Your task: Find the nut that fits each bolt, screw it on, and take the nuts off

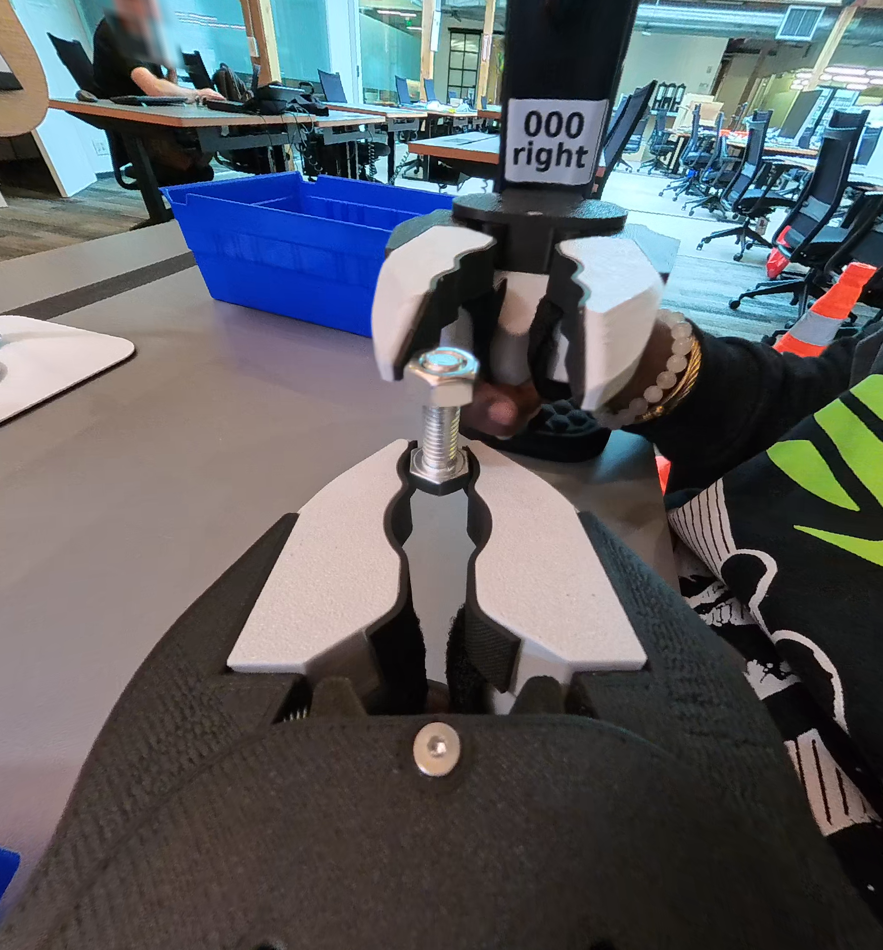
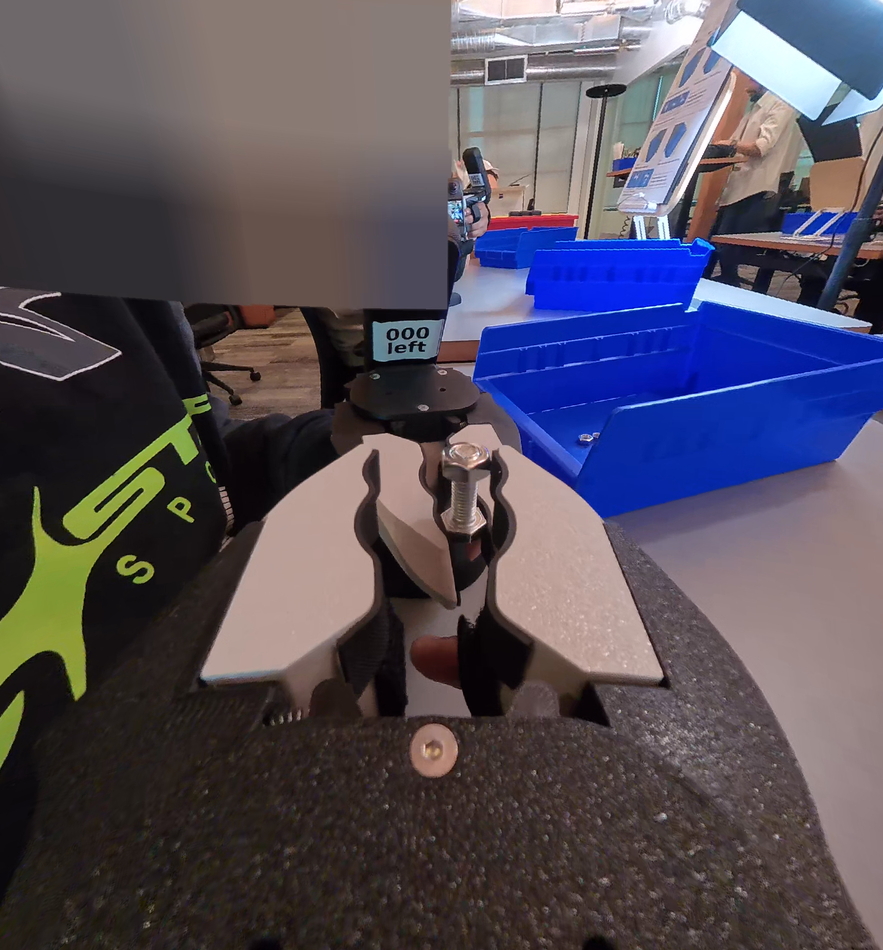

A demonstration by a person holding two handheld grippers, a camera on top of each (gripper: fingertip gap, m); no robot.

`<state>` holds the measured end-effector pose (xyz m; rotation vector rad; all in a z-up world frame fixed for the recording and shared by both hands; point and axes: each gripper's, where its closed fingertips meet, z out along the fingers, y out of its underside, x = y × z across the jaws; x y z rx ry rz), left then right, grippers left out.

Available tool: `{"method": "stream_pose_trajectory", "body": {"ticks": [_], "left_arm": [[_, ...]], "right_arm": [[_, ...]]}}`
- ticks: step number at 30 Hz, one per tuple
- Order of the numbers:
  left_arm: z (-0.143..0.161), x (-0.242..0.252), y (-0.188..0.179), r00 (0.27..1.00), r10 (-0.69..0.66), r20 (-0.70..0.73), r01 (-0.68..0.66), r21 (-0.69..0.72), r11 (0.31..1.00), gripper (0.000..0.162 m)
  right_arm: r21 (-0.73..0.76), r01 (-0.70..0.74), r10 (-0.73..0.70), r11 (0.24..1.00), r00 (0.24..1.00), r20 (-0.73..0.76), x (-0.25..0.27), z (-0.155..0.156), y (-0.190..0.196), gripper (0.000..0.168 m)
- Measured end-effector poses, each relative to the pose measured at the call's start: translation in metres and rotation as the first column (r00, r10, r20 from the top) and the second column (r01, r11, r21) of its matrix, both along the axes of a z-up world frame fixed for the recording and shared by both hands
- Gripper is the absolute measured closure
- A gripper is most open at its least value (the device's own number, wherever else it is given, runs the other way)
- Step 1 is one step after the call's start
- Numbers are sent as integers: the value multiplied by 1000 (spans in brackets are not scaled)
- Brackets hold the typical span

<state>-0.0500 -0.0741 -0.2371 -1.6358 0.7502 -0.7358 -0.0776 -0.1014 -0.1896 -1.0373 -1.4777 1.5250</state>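
Bolt: silver bolt (image 1: 442, 406) stands upright above the grey table (image 1: 172, 437), head at the top; threaded shank bare between head and nut
Nut: silver nut (image 1: 438, 465) sits low on the shank, well below the head; seen again in the right wrist view (image 2: 464, 523)
Left gripper: left gripper (image 1: 438, 470) has its fingertips closed round the nut, gripping it on both sides; grey fingers with black inner edges, a narrow gap behind the tips
Right gripper: right gripper (image 1: 485, 329) comes in from the far side, level with the bolt head; its fingers are parted with a clear gap; one finger (image 1: 418, 303) is just behind the head; whether it pinches the head I cannot tell
Bin: blue bin (image 2: 711, 411) rests on the table beside the work; a small loose nut (image 2: 584, 438) lies on its floor
Person: hand (image 1: 506, 406) with bead bracelets holds the right gripper; black sleeve, black top with green print
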Motion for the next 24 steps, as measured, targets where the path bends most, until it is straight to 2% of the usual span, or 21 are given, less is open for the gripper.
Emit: {"method": "stream_pose_trajectory", "body": {"ticks": [2,4,6,10,16,21,24], "left_arm": [[0,0,0,1000,0,1,0,0,1000,145],[0,0,0,1000,3,1,-3,-1,1000,145],[0,-1,1,1000,3,4,-3,-4,1000,145],[0,0,0,1000,2,-1,-2,0,1000,145],[0,0,0,1000,-2,-3,2,-1,1000,145],[-2,1,-1,1000,-10,-11,10,-3,1000,145],[-2,2,-1,1000,-12,-15,12,-3,1000,145]], "right_arm": [[-8,8,-8,1000,1000,1,6,0,2,130],[-17,-34,34,999,999,-10,14,2,-3,146],[-24,-41,41,999,999,-22,18,4,-4,147],[-18,12,-12,1000,1000,-24,13,3,5,140],[-12,16,-16,1000,1000,-11,-2,0,4,122],[-1,-17,17,1000,1000,-3,-9,-2,-3,121],[2,-24,24,1000,1000,-5,-7,-2,-4,126]]}}
